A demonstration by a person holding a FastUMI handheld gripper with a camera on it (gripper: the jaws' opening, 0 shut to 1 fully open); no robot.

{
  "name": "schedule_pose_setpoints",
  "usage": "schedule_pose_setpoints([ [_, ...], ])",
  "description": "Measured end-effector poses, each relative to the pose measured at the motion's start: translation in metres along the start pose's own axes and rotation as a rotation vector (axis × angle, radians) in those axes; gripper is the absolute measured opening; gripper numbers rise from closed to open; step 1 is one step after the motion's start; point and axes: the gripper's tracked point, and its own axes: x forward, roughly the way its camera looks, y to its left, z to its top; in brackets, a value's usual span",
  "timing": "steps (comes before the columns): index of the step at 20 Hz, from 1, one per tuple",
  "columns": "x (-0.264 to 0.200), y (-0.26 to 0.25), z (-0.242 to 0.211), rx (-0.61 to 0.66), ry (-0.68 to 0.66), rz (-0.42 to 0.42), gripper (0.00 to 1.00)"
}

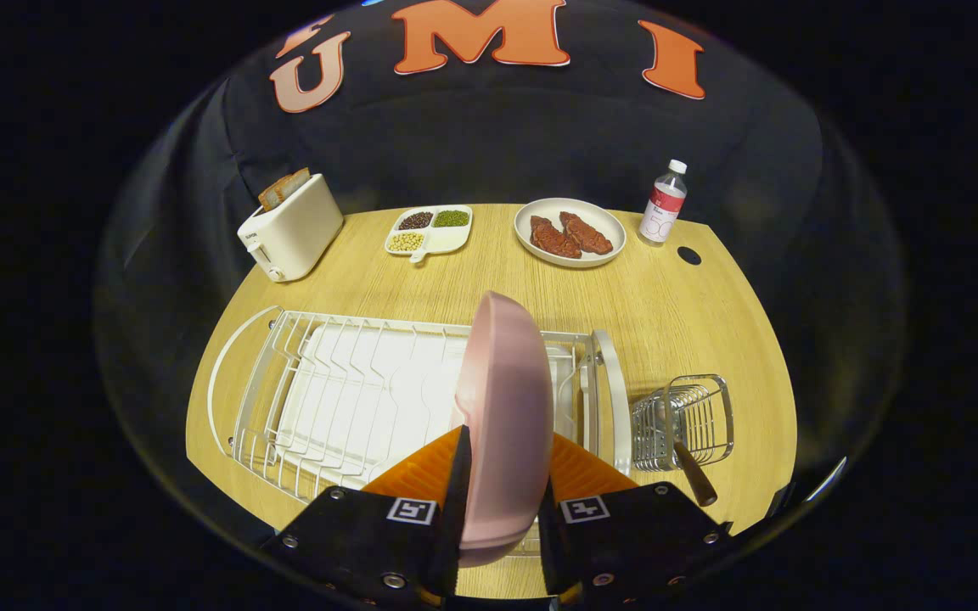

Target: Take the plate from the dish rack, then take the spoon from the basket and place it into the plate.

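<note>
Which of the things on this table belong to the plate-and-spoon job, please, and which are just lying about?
Job: pink plate clamped in the gripper, dish rack, basket, spoon.
Lying about: toaster, bean tray, meat dish, bottle.

We count one pink plate (506, 416), one white dish rack (345, 399), one wire basket (693, 420) holding one spoon (694, 475). Farther back on the one wooden table (667, 314): one toaster (289, 229), one divided tray (429, 231) with three filled compartments, one white dish (570, 232) carrying two pieces of meat, one bottle (664, 204). One gripper (502, 501), two fingers.
</note>
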Motion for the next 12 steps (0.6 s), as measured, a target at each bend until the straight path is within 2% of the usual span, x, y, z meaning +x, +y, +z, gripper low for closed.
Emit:
schedule_pose_setpoints([
  [2,-0.005,-0.002,0.008,0.0,-0.015,-0.022,0.37],
  [5,-0.014,-0.015,0.032,-0.066,-0.091,-0.115,0.32],
  [12,-0.014,-0.009,0.035,-0.106,-0.091,-0.15,0.29],
])
